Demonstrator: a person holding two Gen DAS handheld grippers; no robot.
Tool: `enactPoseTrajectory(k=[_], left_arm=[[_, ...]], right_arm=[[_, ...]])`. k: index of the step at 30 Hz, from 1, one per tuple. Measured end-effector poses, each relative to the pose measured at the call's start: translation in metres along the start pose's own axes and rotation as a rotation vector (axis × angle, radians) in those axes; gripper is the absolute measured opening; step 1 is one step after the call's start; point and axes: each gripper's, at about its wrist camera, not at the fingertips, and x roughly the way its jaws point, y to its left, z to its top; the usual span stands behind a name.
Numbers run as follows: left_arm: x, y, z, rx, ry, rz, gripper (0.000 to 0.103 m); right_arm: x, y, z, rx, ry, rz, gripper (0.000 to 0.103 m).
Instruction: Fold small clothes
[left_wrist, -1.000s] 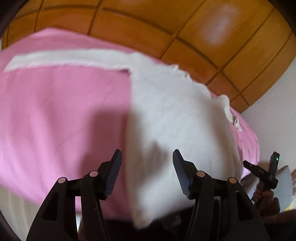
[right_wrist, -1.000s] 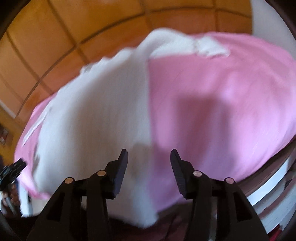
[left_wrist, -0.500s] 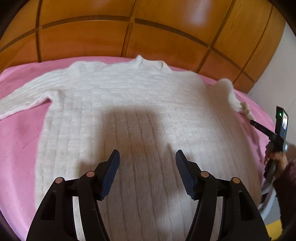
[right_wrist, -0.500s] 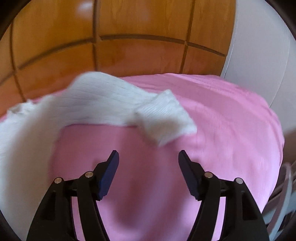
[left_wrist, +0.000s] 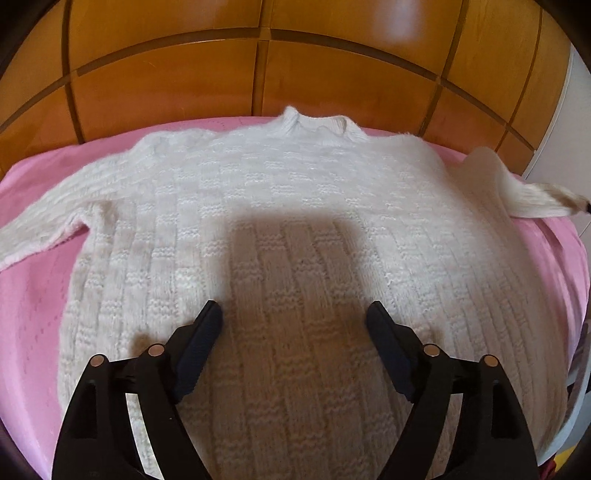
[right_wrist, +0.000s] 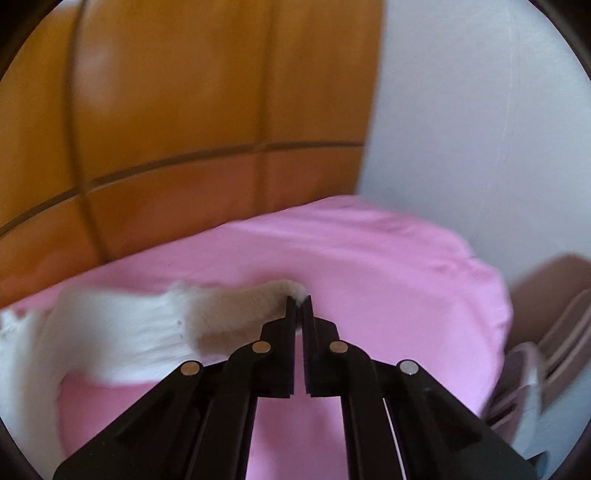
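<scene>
Right tool (right_wrist: 299, 301) pinches fuzzy knit sweater (left_wrist: 295, 229) cuff

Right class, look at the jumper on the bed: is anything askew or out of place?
Mostly flat and tidy. The jumper lies spread on the pink sheet, but its right sleeve is lifted and bunched, its cuff pinched in the right tool.

Cream-white sweater (left_wrist: 295, 229) knit in a basket-weave check with ribbed columns; plain pink bed sheet (right_wrist: 369, 258); glossy orange-brown wood panels (left_wrist: 332, 74) with dark grooves; black grippers.
</scene>
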Motion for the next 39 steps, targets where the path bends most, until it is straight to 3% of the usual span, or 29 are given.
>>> enactPoseTrajectory(k=[5, 8, 12, 14, 15, 16, 17, 18, 21, 26, 29, 32, 35, 39], left_arm=[[0.003, 0.001, 0.002, -0.011, 0.007, -0.007, 0.081], [0.003, 0.002, 0.002, -0.009, 0.009, -0.007, 0.081], [0.003, 0.004, 0.004, -0.007, 0.018, -0.012, 0.081], [0.001, 0.007, 0.006, -0.011, 0.021, -0.023, 0.081], [-0.001, 0.008, 0.007, -0.019, 0.022, -0.031, 0.081], [-0.003, 0.011, 0.008, -0.031, 0.023, -0.042, 0.081], [-0.005, 0.014, 0.010, -0.043, 0.020, -0.049, 0.081], [-0.007, 0.016, 0.011, -0.051, 0.016, -0.045, 0.081], [-0.010, 0.030, 0.018, -0.089, -0.004, -0.037, 0.081], [-0.012, 0.054, 0.043, -0.117, -0.033, 0.019, 0.081], [-0.008, 0.062, 0.059, -0.081, -0.062, 0.044, 0.077], [0.005, 0.073, 0.073, -0.064, -0.071, 0.077, 0.076], [0.025, 0.089, 0.095, -0.074, -0.069, 0.100, 0.076], [0.065, 0.118, 0.127, -0.106, -0.024, 0.167, 0.076]], right_arm=[[0.048, -0.047, 0.009, 0.052, 0.075, -0.171, 0.002], [0.082, -0.053, -0.024, 0.022, 0.198, -0.248, 0.001], [0.095, -0.051, -0.068, 0.031, 0.298, -0.242, 0.004], [0.089, -0.050, -0.070, 0.039, 0.273, -0.240, 0.025], [0.081, -0.049, -0.069, 0.045, 0.254, -0.238, 0.055], [0.066, -0.045, -0.067, 0.050, 0.215, -0.243, 0.067], [0.056, -0.040, -0.064, 0.045, 0.179, -0.237, 0.067], [0.051, -0.032, -0.061, 0.034, 0.157, -0.217, 0.068], [0.023, 0.005, -0.054, 0.002, 0.136, -0.049, 0.072], [-0.027, 0.121, -0.066, -0.117, 0.153, 0.307, 0.073], [-0.056, 0.193, -0.081, -0.193, 0.189, 0.530, 0.073], [-0.079, 0.253, -0.101, -0.253, 0.236, 0.700, 0.073], [-0.089, 0.302, -0.121, -0.343, 0.259, 0.765, 0.073], [-0.075, 0.326, -0.143, -0.363, 0.313, 0.747, 0.073]])
